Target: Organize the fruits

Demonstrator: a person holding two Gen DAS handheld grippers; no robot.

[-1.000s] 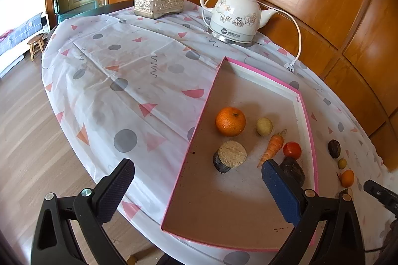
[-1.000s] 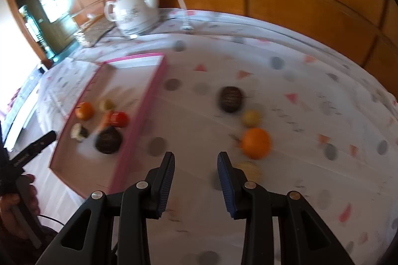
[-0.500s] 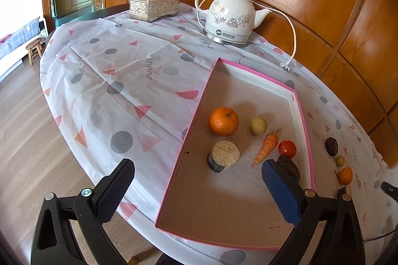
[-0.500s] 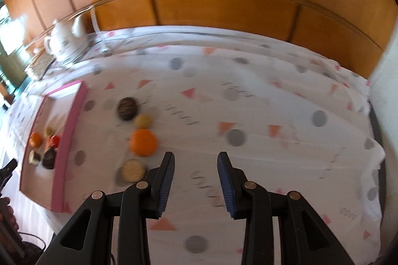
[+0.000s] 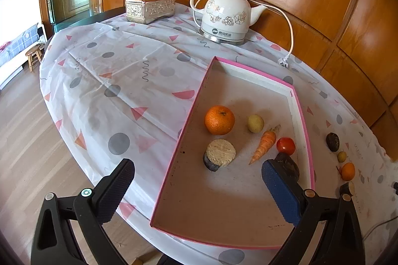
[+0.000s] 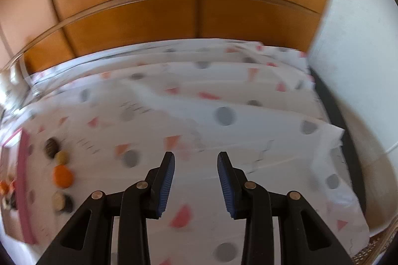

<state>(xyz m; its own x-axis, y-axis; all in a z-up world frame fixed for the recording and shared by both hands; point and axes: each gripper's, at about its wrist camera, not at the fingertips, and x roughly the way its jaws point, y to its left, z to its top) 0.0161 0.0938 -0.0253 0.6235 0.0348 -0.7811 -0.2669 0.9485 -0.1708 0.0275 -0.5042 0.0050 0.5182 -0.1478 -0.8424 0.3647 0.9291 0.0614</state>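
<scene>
Pink-rimmed tray (image 5: 302, 115) holds orange (image 5: 219, 119), carrot (image 5: 264, 144), tomato (image 5: 285, 145). Left tongs (image 5: 196, 180) gape wide, empty; right tongs (image 6: 196, 166) parted, empty, over the tabletop (image 6: 248, 100).

Left gripper (image 5: 197, 184): black plastic frame w/ triangular cut-outs in each arm. One finger (image 5: 115, 190) carries a black ribbed pad; the other finger (image 5: 281, 192) carries a blue ribbed pad. Round metal fasteners on arm tops: silver on the black-pad side, one w/ greenish centre; brass-coloured on the blue-pad side.

Right gripper (image 6: 196, 184): same black frame, angular arms w/ triangular cut-outs. Both fingers (image 6: 166, 186) faced w/ blue ribbed pads on inner sides, black backing outside. Two brass-coloured round fasteners per arm. No cables, markings or labels legible on either unit. View of right unit's surroundings is blurred.
</scene>
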